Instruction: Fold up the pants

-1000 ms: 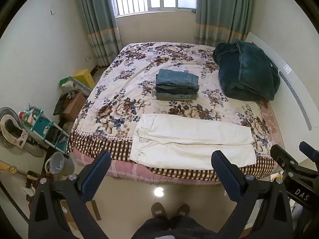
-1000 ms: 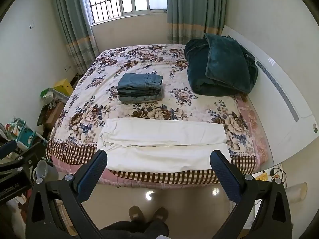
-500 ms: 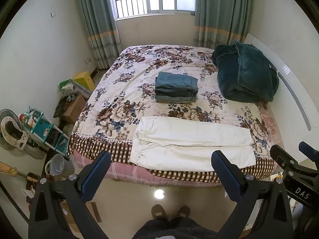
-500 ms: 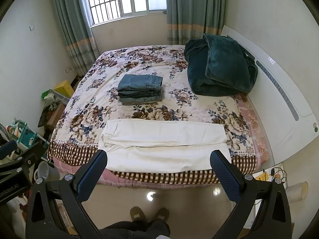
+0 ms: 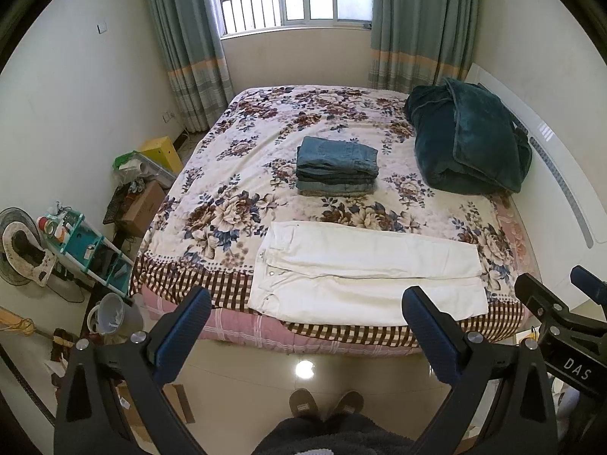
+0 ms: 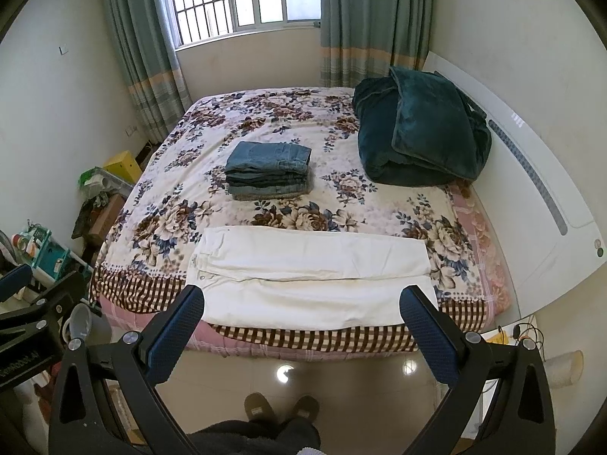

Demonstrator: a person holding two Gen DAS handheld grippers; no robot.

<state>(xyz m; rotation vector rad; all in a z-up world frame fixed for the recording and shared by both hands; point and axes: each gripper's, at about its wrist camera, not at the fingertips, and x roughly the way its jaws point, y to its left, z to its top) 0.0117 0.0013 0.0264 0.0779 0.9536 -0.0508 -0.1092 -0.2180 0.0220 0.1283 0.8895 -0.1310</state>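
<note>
White pants (image 5: 364,271) lie flat along the near edge of the bed, waistband to the left, legs side by side to the right; they also show in the right wrist view (image 6: 315,276). My left gripper (image 5: 307,326) is open and empty, held back from the bed above the floor. My right gripper (image 6: 303,322) is open and empty too, at about the same distance from the bed. Neither touches the pants.
A stack of folded jeans (image 5: 337,165) sits mid-bed on the floral bedspread (image 5: 235,189). A dark green blanket (image 5: 470,140) is heaped at the right by the white headboard (image 5: 561,174). Shelf, bucket (image 5: 114,314) and boxes crowd the floor at left. My slippers (image 5: 326,405) stand on the tile floor.
Both views have tilted down slightly, so the bed sits lower in frame. The pants and the jaws are unchanged.
</note>
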